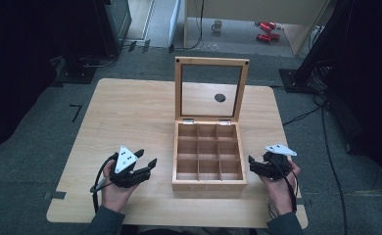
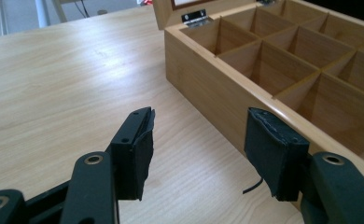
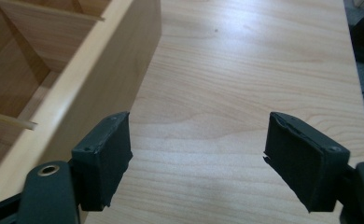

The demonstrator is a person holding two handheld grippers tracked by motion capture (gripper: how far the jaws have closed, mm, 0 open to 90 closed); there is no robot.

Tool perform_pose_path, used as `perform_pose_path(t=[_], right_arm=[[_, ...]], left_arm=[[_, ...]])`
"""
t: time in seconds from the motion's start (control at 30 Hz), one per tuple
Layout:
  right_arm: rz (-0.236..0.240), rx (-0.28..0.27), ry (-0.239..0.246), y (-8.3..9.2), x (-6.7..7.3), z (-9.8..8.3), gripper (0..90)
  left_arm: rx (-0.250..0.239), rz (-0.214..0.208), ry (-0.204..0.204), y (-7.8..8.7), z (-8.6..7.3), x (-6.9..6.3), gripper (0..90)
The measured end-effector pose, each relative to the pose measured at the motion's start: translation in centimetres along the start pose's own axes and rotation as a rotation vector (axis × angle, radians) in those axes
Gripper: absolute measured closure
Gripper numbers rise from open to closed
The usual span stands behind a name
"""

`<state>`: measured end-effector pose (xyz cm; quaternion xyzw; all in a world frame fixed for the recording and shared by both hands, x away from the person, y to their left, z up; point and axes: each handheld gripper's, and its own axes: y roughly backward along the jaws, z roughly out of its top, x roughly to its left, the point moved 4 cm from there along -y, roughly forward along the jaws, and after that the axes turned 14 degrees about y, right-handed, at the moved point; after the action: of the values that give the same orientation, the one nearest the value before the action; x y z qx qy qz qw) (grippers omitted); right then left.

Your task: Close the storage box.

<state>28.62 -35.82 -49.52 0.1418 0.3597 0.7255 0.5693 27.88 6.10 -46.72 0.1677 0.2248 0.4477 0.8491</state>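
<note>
Left tongs (image 1: pixel 149 160) agape | right tongs (image 1: pixel 251 162) agape | flanking box (image 1: pixel 208 183), lid up

High view: dim, soft, slightly blurred; room edges nearly black. Table (image 1: pixel 130 112) evenly lit from above, faint shadows. Both gripper views brighter; pale sheen on the tabletop toward its far edge, near jaws slightly soft.
</note>
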Motion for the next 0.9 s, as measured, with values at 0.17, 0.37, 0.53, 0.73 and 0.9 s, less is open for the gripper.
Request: perform_pose_path(t=[0.17,0.37,0.53,0.73,0.9], right_arm=[[0.007,-0.017,0.038,0.6,0.5,1.1,15.6],[0.006,-0.016,0.085,1.2,1.0,2.1,20.7],[0.028,-0.025,0.104,1.6,1.2,2.8,29.4],[0.045,-0.049,0.103,2.0,1.2,3.6,33.1],[0.049,-0.071,0.108,2.3,1.1,4.4,36.1]], left_arm=[[-0.003,-0.006,0.003,0.1,0.3,0.1,42.7],[-0.009,-0.012,0.005,0.1,0.8,0.1,42.8],[-0.012,-0.011,-0.002,0.1,1.3,0.1,42.9],[-0.019,-0.007,-0.016,-0.1,2.0,0.1,43.0],[-0.039,0.004,-0.024,-0.3,2.8,0.1,43.2]])
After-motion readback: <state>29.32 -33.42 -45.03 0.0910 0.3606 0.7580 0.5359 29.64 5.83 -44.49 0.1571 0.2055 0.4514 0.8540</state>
